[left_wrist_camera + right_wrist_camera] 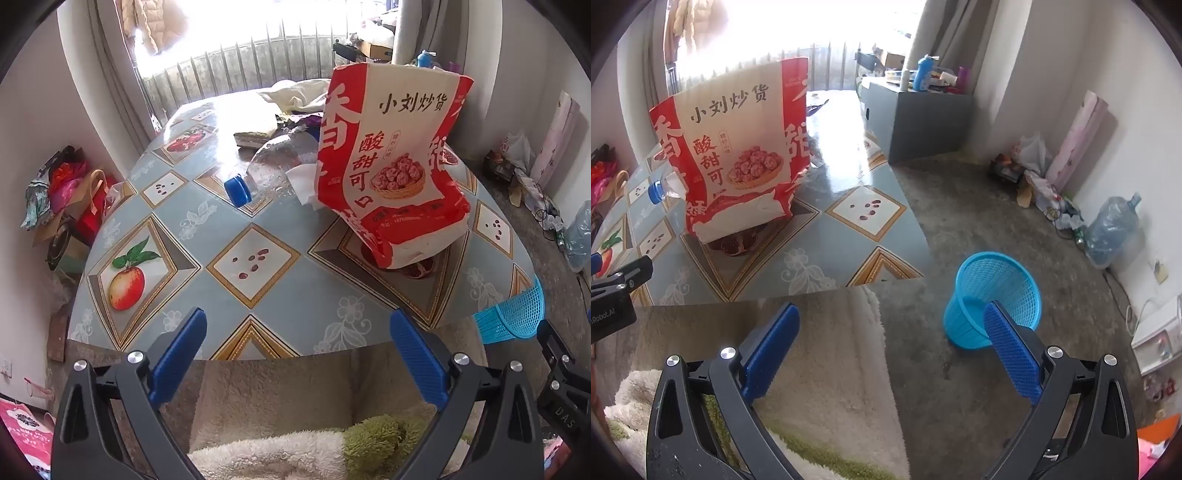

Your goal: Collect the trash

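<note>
Snack bag (395,162) beyond spread fingers (417,354)

A water jug (1112,229) stands by the wall beyond a grey cabinet (923,118).

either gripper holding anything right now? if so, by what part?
Nothing is held. The left gripper and right gripper are both open with nothing between the fingers. The red snack bag and clear plastic bottle sit untouched on the table.
</note>
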### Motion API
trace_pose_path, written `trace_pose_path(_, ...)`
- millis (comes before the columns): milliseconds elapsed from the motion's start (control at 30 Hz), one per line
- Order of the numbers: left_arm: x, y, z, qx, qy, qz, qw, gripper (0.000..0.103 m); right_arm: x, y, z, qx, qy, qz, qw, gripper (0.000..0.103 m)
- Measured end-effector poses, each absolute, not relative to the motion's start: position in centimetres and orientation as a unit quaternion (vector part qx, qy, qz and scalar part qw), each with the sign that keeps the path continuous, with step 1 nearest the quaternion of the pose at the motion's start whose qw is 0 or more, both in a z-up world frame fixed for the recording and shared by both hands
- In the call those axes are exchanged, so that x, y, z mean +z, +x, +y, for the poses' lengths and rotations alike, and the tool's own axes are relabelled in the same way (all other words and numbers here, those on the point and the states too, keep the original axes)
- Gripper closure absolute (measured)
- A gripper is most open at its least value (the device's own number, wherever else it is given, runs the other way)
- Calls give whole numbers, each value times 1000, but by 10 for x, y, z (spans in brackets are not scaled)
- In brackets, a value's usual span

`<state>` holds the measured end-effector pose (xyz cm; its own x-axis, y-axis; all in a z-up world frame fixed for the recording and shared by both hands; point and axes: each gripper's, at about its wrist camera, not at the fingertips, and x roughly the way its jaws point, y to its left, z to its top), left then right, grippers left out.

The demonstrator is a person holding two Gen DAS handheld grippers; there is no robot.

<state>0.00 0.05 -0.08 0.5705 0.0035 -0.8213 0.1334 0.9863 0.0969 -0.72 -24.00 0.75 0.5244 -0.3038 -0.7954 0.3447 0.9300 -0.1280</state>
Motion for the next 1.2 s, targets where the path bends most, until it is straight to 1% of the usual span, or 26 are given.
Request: trace_pose_path(1200,-1,1,6,-28,75,457,886,6,12,-9,-237,-185,19,447,875,7)
